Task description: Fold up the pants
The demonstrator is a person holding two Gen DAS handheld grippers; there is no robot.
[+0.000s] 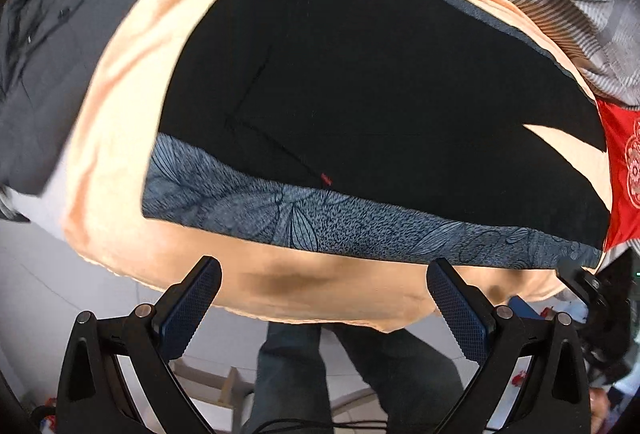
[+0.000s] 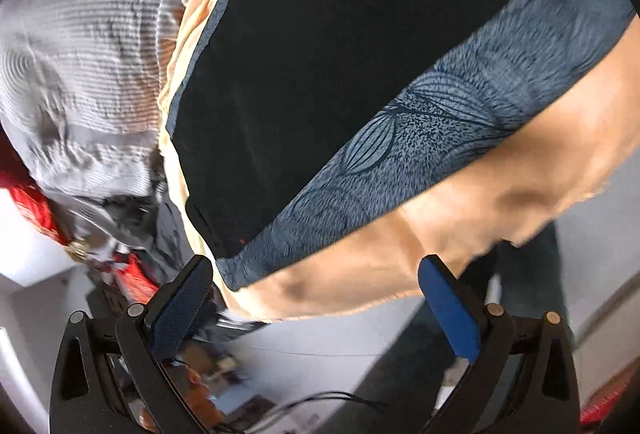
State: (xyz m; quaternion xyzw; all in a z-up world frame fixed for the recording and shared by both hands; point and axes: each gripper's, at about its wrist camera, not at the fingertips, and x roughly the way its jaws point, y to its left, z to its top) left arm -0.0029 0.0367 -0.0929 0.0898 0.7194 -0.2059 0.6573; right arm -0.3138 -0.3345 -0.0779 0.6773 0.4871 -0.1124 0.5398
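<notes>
While the black fabric pants lie spread flat on the blue-grey leaf-print cloth over the peach sheet, both tools hover off the near edge with nothing gripped. Left gripper has jaws spread wide, empty; right gripper likewise wide, empty. Pants look mostly smooth, legs running to the right in the left view, where a peach wedge shows between them.

Judgement: step in hand is the approach for a first pinch. Best to take the near edge at two well-spread points, grabbing only the black layer and not the print cloth under it, then lift evenly and lay over so edges line up.

Hard to make out: black fabric swallows seams and folds, only a faint stitched line and a small red tag show. Waistband end not certain. Right view is motion-blurred. Striped grey bedding and red cloth sit at the far side and right, cut off by the lens rim.
</notes>
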